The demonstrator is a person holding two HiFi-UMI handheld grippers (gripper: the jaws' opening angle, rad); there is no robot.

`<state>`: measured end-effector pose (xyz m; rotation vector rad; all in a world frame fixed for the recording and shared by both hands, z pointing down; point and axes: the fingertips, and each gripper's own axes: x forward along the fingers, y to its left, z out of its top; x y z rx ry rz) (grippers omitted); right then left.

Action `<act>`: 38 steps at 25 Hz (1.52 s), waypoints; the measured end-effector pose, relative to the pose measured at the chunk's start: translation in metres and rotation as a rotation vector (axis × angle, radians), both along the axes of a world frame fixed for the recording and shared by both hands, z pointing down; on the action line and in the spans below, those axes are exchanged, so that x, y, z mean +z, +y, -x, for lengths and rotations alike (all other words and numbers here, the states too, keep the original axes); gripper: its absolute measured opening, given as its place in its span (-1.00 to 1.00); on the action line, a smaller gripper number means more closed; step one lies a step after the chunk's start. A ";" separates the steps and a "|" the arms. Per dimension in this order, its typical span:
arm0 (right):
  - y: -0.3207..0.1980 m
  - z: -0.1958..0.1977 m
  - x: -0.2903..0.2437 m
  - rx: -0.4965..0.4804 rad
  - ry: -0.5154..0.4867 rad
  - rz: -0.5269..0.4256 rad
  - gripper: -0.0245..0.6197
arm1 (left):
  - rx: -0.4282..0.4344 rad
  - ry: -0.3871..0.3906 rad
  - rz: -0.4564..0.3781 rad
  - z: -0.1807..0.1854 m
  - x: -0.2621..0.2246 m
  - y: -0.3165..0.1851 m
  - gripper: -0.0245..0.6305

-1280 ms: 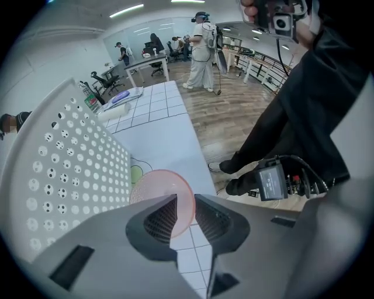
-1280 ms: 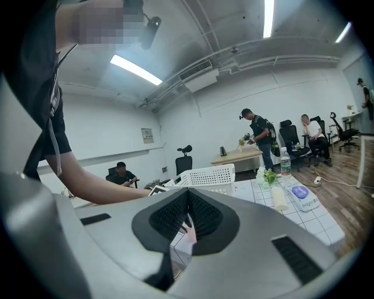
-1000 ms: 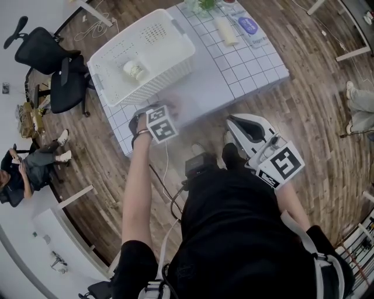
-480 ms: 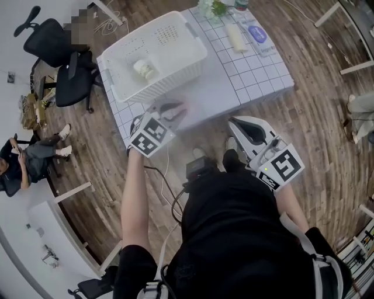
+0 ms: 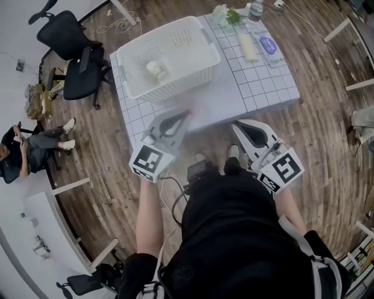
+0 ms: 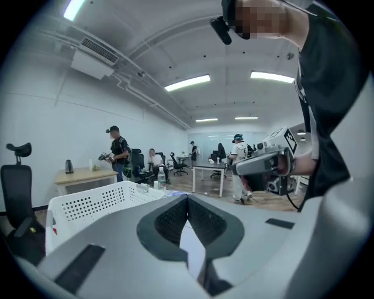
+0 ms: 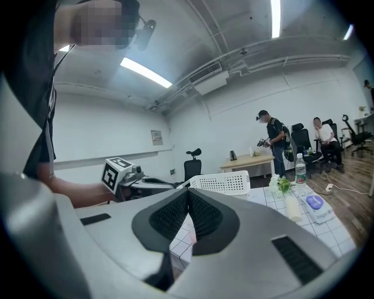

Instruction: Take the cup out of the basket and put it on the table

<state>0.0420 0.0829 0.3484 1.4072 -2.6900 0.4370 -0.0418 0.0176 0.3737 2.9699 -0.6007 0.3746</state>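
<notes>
A white plastic basket point(image 5: 175, 47) stands on the left part of the grid-patterned table point(image 5: 257, 87). A pale cup point(image 5: 156, 70) sits on the basket's floor. My left gripper point(image 5: 187, 112) hovers over the table's near edge, just in front of the basket, shut with nothing between its jaws. In the left gripper view the basket's perforated wall point(image 6: 93, 201) rises left of the left gripper's closed tips point(image 6: 187, 198). My right gripper point(image 5: 235, 123) hangs off the table's near edge, shut and empty. The right gripper view shows that gripper's tips point(image 7: 188, 191) meeting, with the basket point(image 7: 225, 182) beyond.
On the table's far right lie a pale roll point(image 5: 248, 48), a blue-labelled pack point(image 5: 269, 45), flowers point(image 5: 225, 14) and a bottle point(image 5: 255, 9). Black office chairs point(image 5: 73, 55) stand left of the table. A seated person point(image 5: 23, 155) is at far left.
The left gripper has drawn back from beside the basket toward my body and now points at the table's near edge. The right gripper has barely moved.
</notes>
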 end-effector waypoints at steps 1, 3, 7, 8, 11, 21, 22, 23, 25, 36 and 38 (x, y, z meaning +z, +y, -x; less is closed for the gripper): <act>-0.001 0.001 -0.001 -0.003 -0.001 -0.002 -0.88 | -0.026 0.023 -0.003 0.004 -0.004 0.003 -0.90; -0.003 0.002 -0.002 -0.013 -0.002 -0.007 -0.88 | -0.075 0.070 -0.009 0.012 -0.012 0.008 -0.90; -0.008 0.007 -0.004 -0.038 -0.005 -0.016 -0.88 | -0.169 0.144 -0.004 0.025 -0.022 0.017 -0.90; -0.009 0.007 -0.004 -0.043 -0.006 -0.017 -0.88 | -0.182 0.163 -0.004 0.027 -0.026 0.019 -0.90; -0.012 0.009 -0.004 -0.057 -0.008 -0.016 -0.88 | -0.203 0.206 -0.007 0.029 -0.034 0.023 -0.90; -0.017 0.015 -0.001 -0.079 -0.008 -0.014 -0.88 | -0.194 0.189 -0.009 0.027 -0.034 0.023 -0.90; -0.018 0.016 -0.001 -0.080 -0.008 -0.014 -0.88 | -0.195 0.188 -0.009 0.028 -0.035 0.022 -0.90; -0.018 0.017 -0.002 -0.080 -0.007 -0.014 -0.88 | -0.196 0.189 -0.009 0.029 -0.037 0.021 -0.90; -0.018 0.018 -0.002 -0.079 -0.005 -0.014 -0.88 | -0.195 0.189 -0.013 0.030 -0.039 0.019 -0.90; -0.019 0.038 -0.001 -0.059 0.012 -0.008 -0.88 | -0.152 0.131 -0.029 0.044 -0.041 0.010 -0.90; -0.019 0.045 -0.001 -0.052 0.017 -0.006 -0.88 | -0.134 0.092 -0.041 0.050 -0.039 0.004 -0.90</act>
